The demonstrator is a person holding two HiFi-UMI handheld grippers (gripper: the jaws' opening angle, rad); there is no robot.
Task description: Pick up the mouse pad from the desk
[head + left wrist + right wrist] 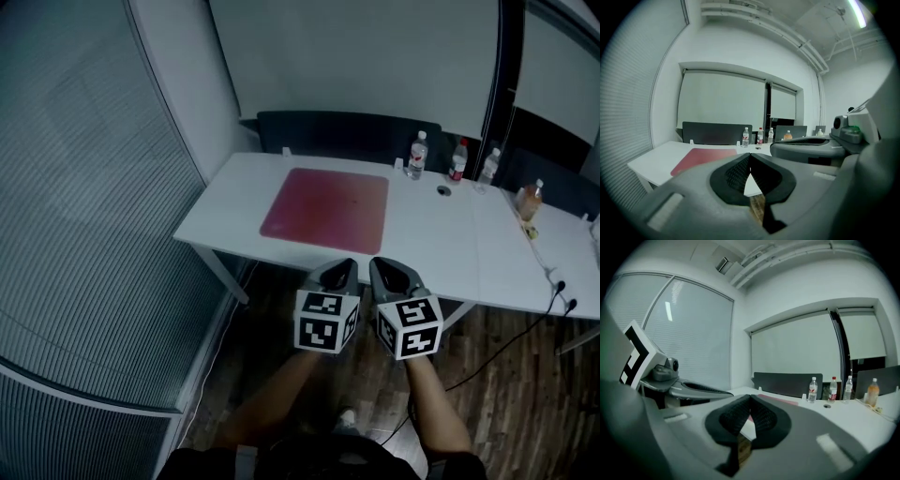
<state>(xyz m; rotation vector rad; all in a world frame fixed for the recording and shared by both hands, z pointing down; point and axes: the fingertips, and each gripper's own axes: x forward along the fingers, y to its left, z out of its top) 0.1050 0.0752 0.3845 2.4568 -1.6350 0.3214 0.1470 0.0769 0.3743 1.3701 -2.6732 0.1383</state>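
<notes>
- Thin red rectangular mouse pad [326,210] on white counter [441,248] — probably light, floppy; pinch its near edge.
- Jaws of left gripper [341,270] and right gripper [382,270] clenched, empty.

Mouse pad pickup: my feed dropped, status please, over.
Left gripper and right gripper shut, empty, short of the desk. Mouse pad flat, untouched. Bottles at far edge, clear of pad.

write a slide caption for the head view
Left tongs and right tongs, both shut, facing a desk with a red mouse pad
</notes>
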